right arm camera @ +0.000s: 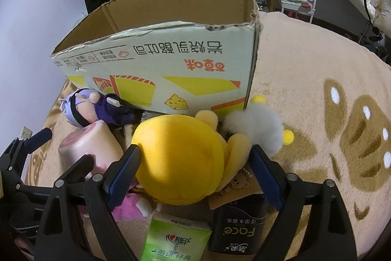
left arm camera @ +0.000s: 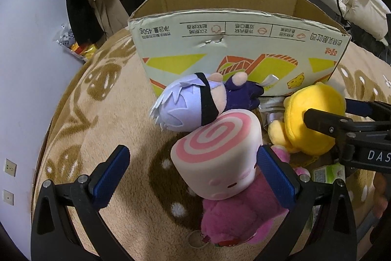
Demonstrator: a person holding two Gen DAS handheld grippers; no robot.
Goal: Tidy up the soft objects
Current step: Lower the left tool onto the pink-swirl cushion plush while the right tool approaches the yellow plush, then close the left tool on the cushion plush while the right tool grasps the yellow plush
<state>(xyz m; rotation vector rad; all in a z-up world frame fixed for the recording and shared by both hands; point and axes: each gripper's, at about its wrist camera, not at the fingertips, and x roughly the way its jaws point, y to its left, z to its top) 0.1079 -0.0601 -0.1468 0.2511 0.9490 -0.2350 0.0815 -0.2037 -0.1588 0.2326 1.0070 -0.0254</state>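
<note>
With the cardboard box [left arm camera: 234,40] taken as the landmark, nearest the cameras and farthest from the box: a green tissue packet [right arm camera: 176,236] and a black tissue packet [right arm camera: 238,231], plain in the right wrist view, barely a sliver in the left. Next toward the box, the right claw [right arm camera: 195,169], spread open, blue pads either side of the round yellow plush toy [right arm camera: 178,158]; left pad apparently touching the plush, right pad just beside its arm, not yet squeezing by the look of it. Beside that, the left claw [left arm camera: 195,174], also spread open, around the pale foam roll with pink spiral end [left arm camera: 215,153], right pad against the roll's flank, left pad well apart from it. Under the roll, a magenta fuzzy plush [left arm camera: 234,219]. Long axis of the roll running from the claw up toward the box, spiral end facing the box side, so a squeeze across its width looks workable. Closer to the box front, touching or almost touching it, a lilac-haired doll in dark purple clothes with a black blindfold [left arm camera: 195,102]. Just by the box's right corner, a white fluffy plush with yellow tips [right arm camera: 256,129], seen only from the right wrist. All toys lying on a beige patterned blanket [left arm camera: 110,138], none visible inside the box; box interior floor hidden in both views. Likely next: close, lift, carry over the near wall.
</note>
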